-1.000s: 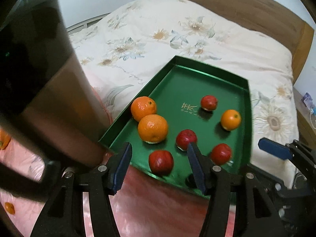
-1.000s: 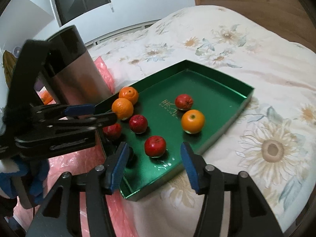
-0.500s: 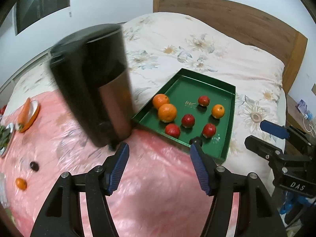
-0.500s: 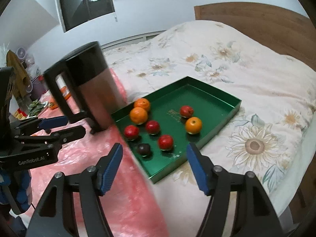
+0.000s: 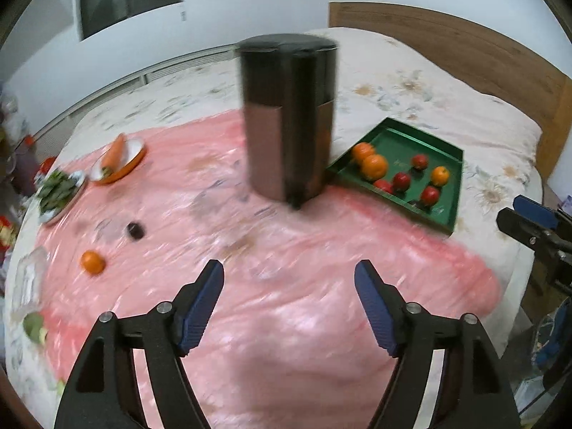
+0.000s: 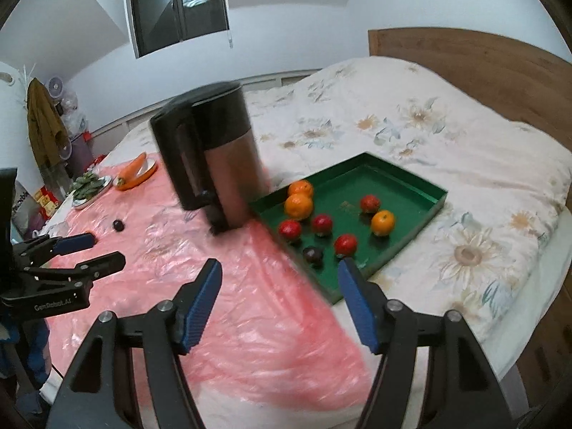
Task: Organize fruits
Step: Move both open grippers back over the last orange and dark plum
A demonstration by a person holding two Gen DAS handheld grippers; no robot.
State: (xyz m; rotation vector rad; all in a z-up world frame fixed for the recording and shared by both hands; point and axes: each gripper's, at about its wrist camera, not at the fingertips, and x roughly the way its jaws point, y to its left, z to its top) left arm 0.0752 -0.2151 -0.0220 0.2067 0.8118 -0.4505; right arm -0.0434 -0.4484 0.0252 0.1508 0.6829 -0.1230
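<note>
A green tray (image 5: 404, 143) (image 6: 393, 186) on the bed holds three oranges (image 6: 299, 206), several red fruits (image 6: 345, 243) and a dark plum (image 6: 313, 253) near its front edge. On the pink sheet lie a loose orange (image 5: 93, 262) and another dark plum (image 5: 136, 230) (image 6: 118, 225). My left gripper (image 5: 287, 275) hovers over the sheet, well back from the tray. Its jaws are opening and nothing is between them. My right gripper (image 6: 279, 271) hangs in front of the tray's near corner, open and empty.
A tall dark kettle (image 5: 287, 114) (image 6: 211, 157) stands on the pink sheet (image 5: 286, 321) right beside the tray's left end. Further left are a dish with a carrot (image 5: 118, 159) and a plate of greens (image 5: 59, 187). A wooden headboard (image 6: 482, 57) lies behind.
Both grippers have pulled back and up from the tray. The left one swung left, bringing the sheet and loose fruit into view. Its jaws have widened.
</note>
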